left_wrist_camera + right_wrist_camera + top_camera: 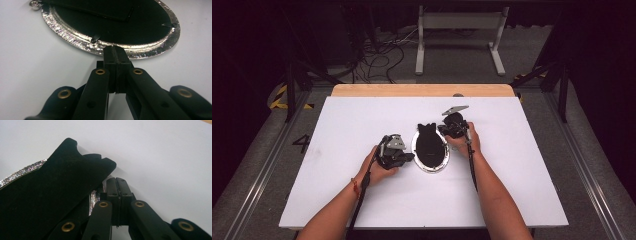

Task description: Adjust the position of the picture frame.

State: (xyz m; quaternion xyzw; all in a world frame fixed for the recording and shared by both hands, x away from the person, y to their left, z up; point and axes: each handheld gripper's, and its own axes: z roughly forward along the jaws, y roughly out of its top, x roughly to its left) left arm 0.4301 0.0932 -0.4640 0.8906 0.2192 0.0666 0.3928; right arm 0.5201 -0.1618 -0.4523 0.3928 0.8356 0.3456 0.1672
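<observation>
Lying face-down mid-surface, the oval silver picture frame (430, 148) looks light, rigid, slippery-rimmed, best gripped by its black velvet easel stand (50, 195); both jaws are closed, empty.

Open white table (362, 195) all round; only the oval frame (430, 150) lies between both grippers.

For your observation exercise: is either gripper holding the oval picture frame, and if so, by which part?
Nothing is held. Both the left gripper and right gripper are shut with nothing between them, beside the oval picture frame's silver rim.
</observation>
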